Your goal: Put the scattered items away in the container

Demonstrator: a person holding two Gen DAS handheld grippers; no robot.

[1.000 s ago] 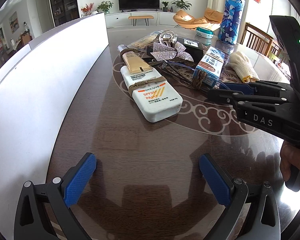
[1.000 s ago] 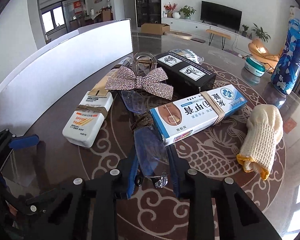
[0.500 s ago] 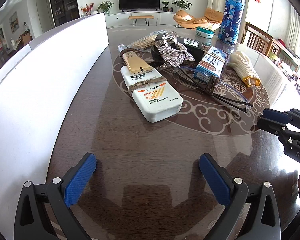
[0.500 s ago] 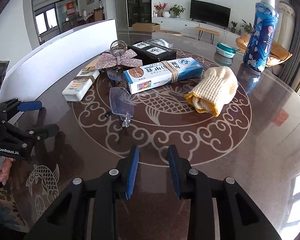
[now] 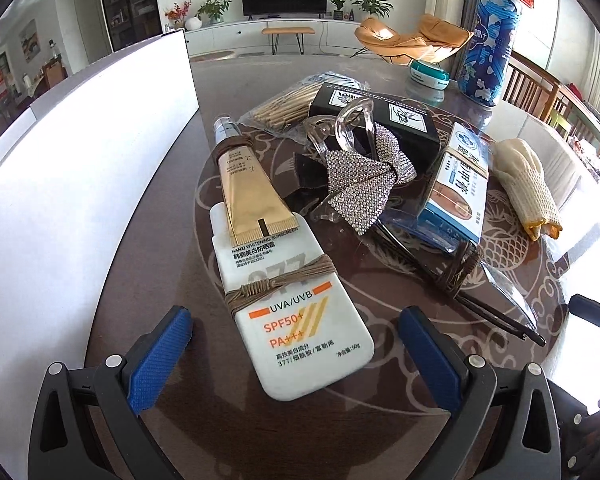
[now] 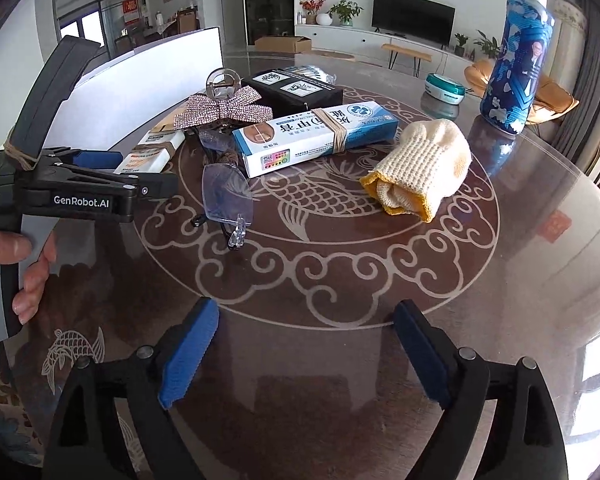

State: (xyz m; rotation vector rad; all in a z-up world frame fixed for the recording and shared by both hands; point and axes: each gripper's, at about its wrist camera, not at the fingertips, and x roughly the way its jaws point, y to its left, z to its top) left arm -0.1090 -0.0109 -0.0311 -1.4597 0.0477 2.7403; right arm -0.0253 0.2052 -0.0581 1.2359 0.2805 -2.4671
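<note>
left gripper point(image 5: 296, 354) is hovering spread around the sunscreen bottle point(image 5: 290, 316) lying beside the white container point(image 5: 80, 184); right gripper point(image 6: 300, 356) is opening, empty. squaring both pads on the bottle's sides is advisable.

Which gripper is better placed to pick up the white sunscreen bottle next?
Left. The left gripper is open with the sunscreen bottle lying between its fingers. The right gripper, jaws opening and empty, faces bare table.

Left gripper point(image 5: 296, 344) jaws gape; right gripper point(image 6: 304, 354) jaws opening (empty).
</note>
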